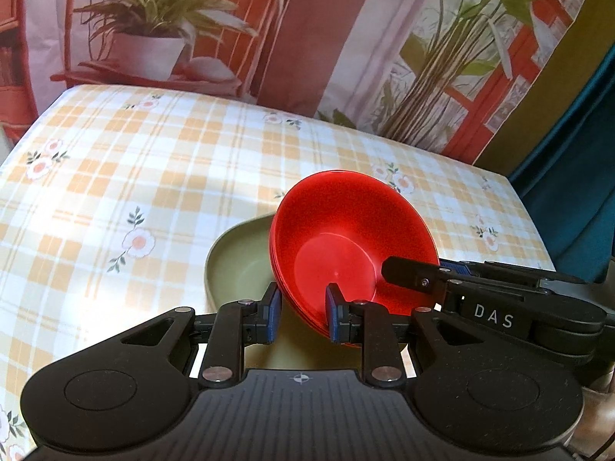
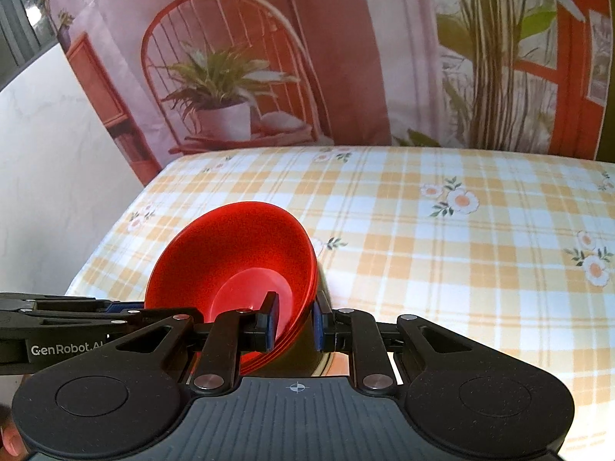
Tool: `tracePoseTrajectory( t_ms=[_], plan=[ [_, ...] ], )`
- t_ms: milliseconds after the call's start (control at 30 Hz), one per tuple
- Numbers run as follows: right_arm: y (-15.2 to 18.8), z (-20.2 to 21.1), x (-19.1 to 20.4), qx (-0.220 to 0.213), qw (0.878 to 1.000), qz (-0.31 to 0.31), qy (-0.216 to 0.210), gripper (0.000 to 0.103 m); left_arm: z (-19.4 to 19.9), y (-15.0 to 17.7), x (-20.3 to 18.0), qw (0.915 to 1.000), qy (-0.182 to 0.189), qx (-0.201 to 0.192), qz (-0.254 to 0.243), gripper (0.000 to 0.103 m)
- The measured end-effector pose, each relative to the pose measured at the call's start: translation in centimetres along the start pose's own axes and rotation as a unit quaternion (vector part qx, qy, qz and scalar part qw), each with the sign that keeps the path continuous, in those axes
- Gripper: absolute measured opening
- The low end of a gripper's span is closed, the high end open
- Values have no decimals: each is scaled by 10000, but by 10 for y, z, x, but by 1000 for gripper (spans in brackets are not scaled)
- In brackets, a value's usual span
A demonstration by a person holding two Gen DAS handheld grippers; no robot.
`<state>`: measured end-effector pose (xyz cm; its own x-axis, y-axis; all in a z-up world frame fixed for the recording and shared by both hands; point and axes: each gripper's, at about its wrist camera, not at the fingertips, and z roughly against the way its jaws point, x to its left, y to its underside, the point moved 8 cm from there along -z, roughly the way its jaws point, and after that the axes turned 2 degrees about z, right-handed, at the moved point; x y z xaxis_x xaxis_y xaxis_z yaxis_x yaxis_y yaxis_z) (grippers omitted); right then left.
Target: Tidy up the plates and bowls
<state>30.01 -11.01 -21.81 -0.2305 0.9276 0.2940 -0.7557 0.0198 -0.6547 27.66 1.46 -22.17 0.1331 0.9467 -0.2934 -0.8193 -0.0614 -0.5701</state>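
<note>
A stack of red bowls (image 1: pixel 346 238) is held tilted above the table between both grippers. My left gripper (image 1: pixel 303 315) is shut on the stack's near-left rim, one pad inside and one outside. My right gripper (image 2: pixel 294 320) is shut on the opposite rim of the same red bowls (image 2: pixel 234 265). The right gripper's fingers (image 1: pixel 419 274) reach into the left wrist view from the right. A green plate (image 1: pixel 238 265) lies on the table under and left of the stack, partly hidden by it.
The table has a yellow checked floral cloth (image 1: pixel 153 176) (image 2: pixel 461 249). A printed backdrop with a plant and a chair (image 2: pixel 230 88) hangs behind it. A white wall (image 2: pixel 50 176) is at the left, a dark blue curtain (image 1: pixel 576 192) at the right.
</note>
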Motion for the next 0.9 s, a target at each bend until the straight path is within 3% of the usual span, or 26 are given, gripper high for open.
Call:
tracePoseTrajectory(
  t_ms=[600, 900],
  plan=[
    [9, -16, 10, 265, 9996, 98, 89, 18, -8, 13, 14, 9998, -79, 135, 130, 26],
    [7, -14, 12, 266, 9988, 290, 284, 23, -9, 9, 12, 9998, -146, 91, 66, 26]
  ],
)
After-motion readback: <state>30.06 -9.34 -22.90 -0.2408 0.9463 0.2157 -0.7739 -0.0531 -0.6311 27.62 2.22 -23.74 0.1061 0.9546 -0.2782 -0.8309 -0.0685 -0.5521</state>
